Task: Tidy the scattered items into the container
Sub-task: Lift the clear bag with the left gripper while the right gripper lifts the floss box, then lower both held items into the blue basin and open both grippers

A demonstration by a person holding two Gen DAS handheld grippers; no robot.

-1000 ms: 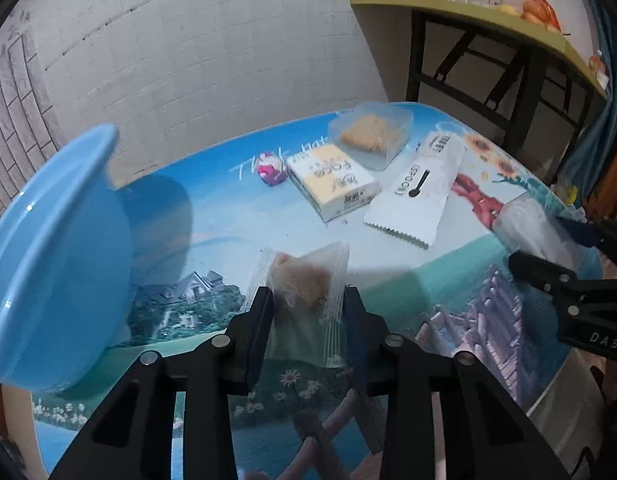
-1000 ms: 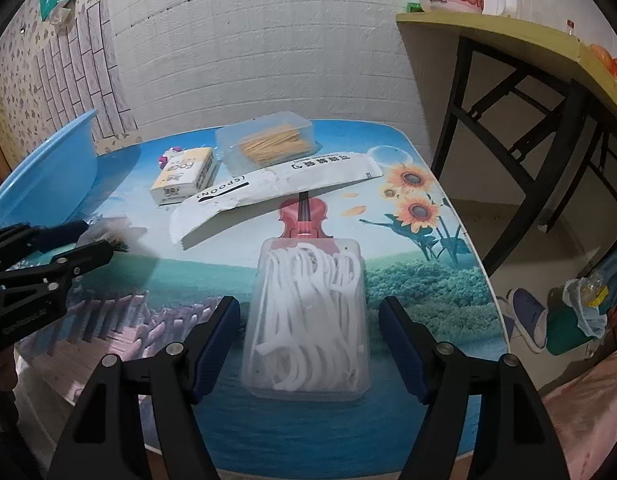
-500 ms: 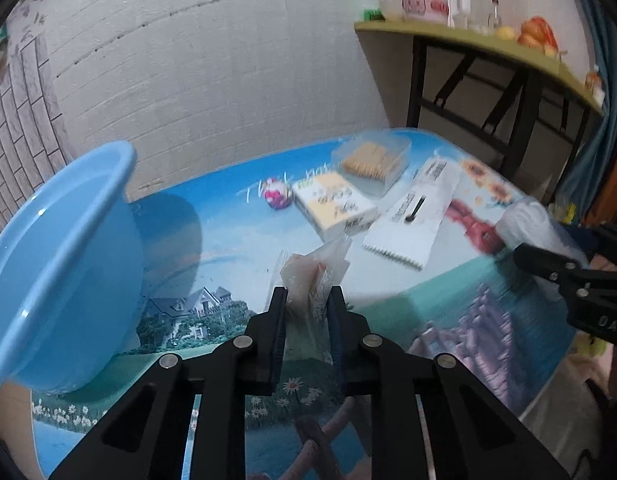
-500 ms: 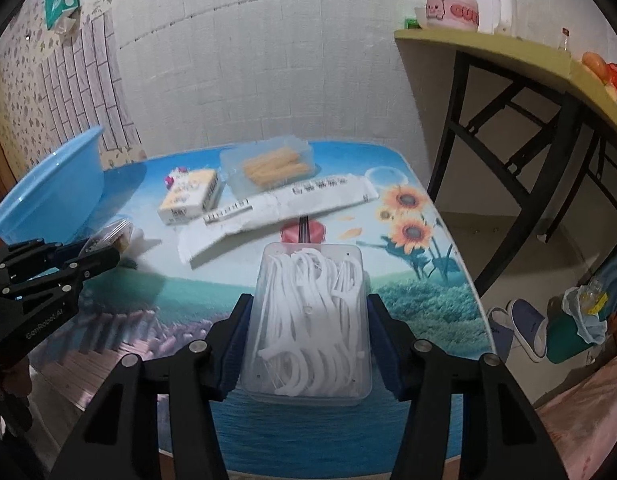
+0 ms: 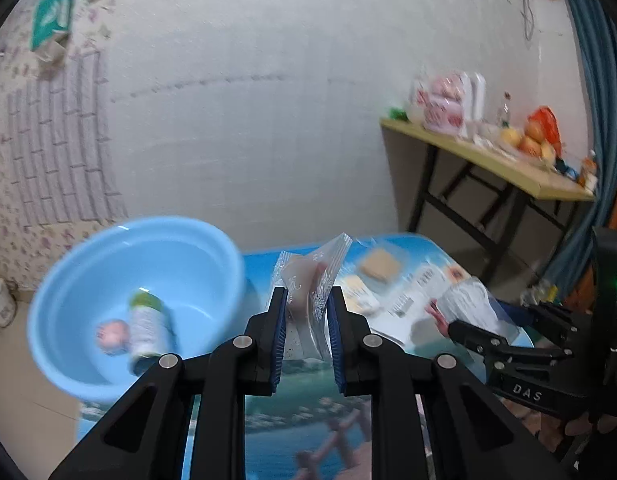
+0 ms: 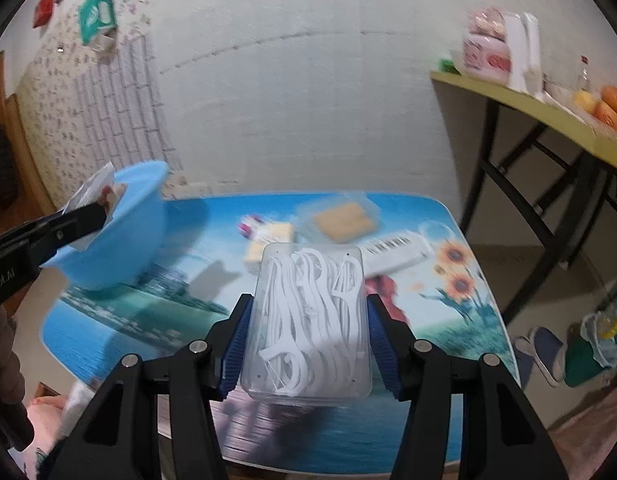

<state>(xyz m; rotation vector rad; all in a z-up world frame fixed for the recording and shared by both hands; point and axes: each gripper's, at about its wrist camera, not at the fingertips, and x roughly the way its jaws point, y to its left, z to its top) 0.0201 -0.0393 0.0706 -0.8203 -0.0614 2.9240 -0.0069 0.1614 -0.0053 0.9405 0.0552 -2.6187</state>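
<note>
Left gripper (image 5: 307,322): pressed tight on a clear snack packet (image 5: 312,280), blue pads squeezing the wrapper from both sides, upper half of the packet sticking up above the fingertips. Held clear of the table (image 5: 308,412), just right of the blue basin (image 5: 108,376) in the left wrist view. Seen from the right wrist view, same packet (image 6: 102,190) at the basin rim (image 6: 140,172), in front of the near wall of the basin.

Right gripper (image 6: 307,344): clamped on a clear plastic box of white floss picks (image 6: 308,320), pads against its two long sides, box lifted off the tabletop and pointing away from the camera. In the left wrist view, box (image 5: 468,304) and gripper (image 5: 496,340) to the right, above the table's right edge.

Inside the basin: a small bottle with a green cap (image 5: 146,328) lying on its side, a pink round item (image 5: 112,336) touching it on the left. Both blurred.

Left on the table, beyond the held box: a yellow-and-white carton (image 6: 270,238), a small pink-and-white item (image 6: 248,226) just left of it, a clear lidded box of toothpicks (image 6: 342,220) behind, a long white sachet with a barcode (image 6: 396,246) to the right. All well apart from the basin. Printed seaside tablecloth with sunflowers (image 6: 454,264).

Background: white tiled wall (image 6: 308,100), yellow shelf on black legs (image 6: 548,116) carrying a pink kettle (image 6: 488,52) and fruit (image 6: 604,106). Slippers (image 6: 544,354) on the floor at right.
</note>
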